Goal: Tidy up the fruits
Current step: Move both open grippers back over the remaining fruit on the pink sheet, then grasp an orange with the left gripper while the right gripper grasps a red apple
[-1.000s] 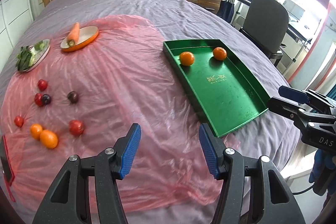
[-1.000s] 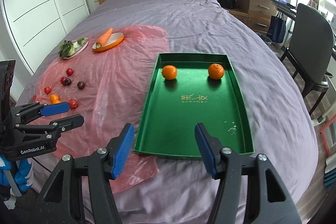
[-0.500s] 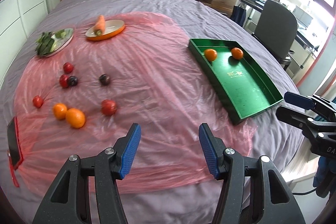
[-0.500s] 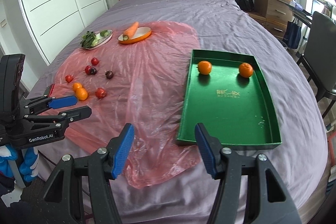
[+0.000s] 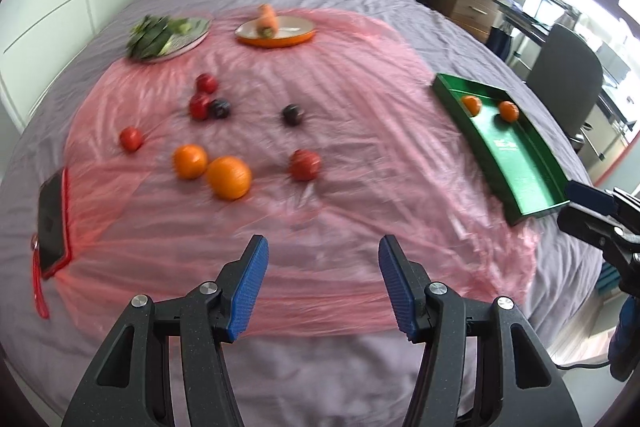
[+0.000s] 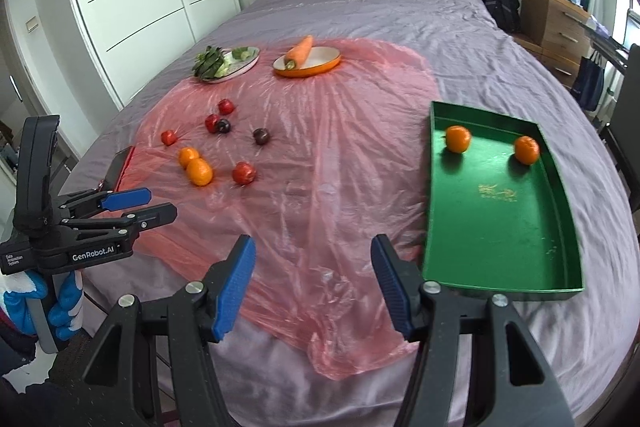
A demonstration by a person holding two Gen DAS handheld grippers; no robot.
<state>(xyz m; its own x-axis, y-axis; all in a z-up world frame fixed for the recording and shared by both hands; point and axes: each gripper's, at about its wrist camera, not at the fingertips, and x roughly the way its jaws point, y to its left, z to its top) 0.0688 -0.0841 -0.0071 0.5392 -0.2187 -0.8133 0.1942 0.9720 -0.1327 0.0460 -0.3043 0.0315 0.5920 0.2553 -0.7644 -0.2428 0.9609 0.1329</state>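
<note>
Both views have swung left since the earlier frames: loose fruit now sits centre-left, green tray [image 5: 516, 163] off to the right. Left gripper [image 5: 320, 285] empty, jaws apart; right gripper [image 6: 312, 287] same. Nearest orange [image 5: 229, 177] lies ahead-left of the left gripper, round, no long axis; left hand nearer, I'd judge. Pink plastic sheet [image 6: 320, 163] over purple bed [image 6: 380, 11]; bedroom w/ wardrobe.

The left hand-held gripper [image 5: 322, 281] hangs empty, jaws apart — oranges [image 5: 229, 177] and red fruits [image 5: 305, 165] lie ahead.
</note>
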